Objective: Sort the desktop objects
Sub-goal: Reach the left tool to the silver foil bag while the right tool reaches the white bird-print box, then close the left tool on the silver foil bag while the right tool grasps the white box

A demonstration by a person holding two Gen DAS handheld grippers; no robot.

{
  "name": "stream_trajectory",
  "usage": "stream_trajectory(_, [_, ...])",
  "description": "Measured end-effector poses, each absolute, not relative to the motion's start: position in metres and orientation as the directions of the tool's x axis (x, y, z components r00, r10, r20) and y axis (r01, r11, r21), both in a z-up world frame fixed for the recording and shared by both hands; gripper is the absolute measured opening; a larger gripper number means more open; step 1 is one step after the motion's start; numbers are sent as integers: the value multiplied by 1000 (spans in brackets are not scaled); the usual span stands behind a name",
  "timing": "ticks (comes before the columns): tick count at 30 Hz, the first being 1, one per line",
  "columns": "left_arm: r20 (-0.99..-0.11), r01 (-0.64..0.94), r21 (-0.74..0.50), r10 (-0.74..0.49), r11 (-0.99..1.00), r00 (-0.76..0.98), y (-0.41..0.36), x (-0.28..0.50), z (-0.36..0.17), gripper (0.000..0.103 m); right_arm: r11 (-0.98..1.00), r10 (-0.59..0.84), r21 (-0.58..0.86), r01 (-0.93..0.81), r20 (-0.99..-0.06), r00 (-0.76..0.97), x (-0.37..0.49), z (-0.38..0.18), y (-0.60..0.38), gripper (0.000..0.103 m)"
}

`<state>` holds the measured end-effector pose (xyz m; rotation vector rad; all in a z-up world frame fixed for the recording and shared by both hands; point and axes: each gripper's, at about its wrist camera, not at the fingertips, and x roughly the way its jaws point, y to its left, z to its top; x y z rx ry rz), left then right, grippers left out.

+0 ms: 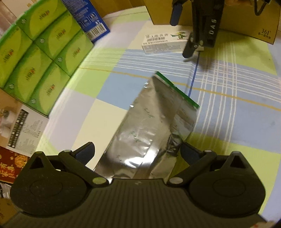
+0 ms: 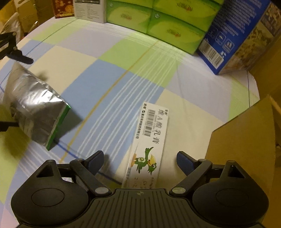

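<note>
A silver foil pouch (image 1: 151,126) with a green end strip lies between the fingers of my left gripper (image 1: 137,150), which is open around its near end. In the right wrist view the pouch (image 2: 35,108) looks raised off the checked cloth, with a shadow under it. A white medicine box (image 2: 149,142) with a green bird print lies on the cloth between the open fingers of my right gripper (image 2: 140,159). The left wrist view shows the box (image 1: 163,43) beside my right gripper (image 1: 180,33).
A stack of green tissue packs (image 1: 38,52) and a blue box (image 1: 87,19) stand at the cloth's edge. A brown cardboard box (image 2: 245,149) stands close to the right gripper's right side. More printed boxes (image 2: 87,8) stand at the back.
</note>
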<state>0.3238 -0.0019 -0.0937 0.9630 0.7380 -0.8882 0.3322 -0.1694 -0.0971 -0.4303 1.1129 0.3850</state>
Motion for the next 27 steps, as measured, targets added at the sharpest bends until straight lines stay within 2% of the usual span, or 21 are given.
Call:
stream_trajectory(2, [-848, 885, 372, -286, 279, 446, -3, 326, -98, 102, 859, 91, -123, -497, -919, 385, 335, -99, -170, 77])
stream_trajectory(5, [-860, 895, 347, -285, 279, 423, -5, 331, -101, 101, 860, 94, -112, -497, -924, 371, 336, -102, -168, 69])
stream_trajectory(7, [-875, 906, 321, -280, 277, 396, -8, 334, -102, 97, 867, 106, -98, -489, -923, 371, 337, -102, -167, 63])
stream_trajectory(10, [-895, 913, 295, -254, 281, 367, -13, 335, -102, 93, 878, 103, -93, -470, -921, 375, 337, -98, -166, 37])
stream_trajectory(12, [-906, 914, 275, -237, 299, 350, -15, 337, -99, 91, 874, 112, -83, -478, -924, 365, 333, -96, -163, 36])
stream_trajectory(16, [-927, 914, 202, -231, 352, 294, -16, 335, -94, 80, 877, 131, -57, -478, -927, 352, 320, -94, -162, 36])
stream_trajectory(21, [-954, 893, 111, -205, 436, 219, -19, 320, -91, 75, 884, 165, -3, -467, -933, 319, 290, -91, -164, 36])
stream_trajectory(22, [-956, 911, 101, -216, 400, 200, -19, 314, -92, 74, 886, 174, 10, -464, -934, 311, 282, -90, -165, 36])
stream_trajectory(27, [-958, 842, 43, -218, 537, 188, -17, 278, -89, 70, 906, 243, 108, -410, -925, 291, 226, -86, -180, 36])
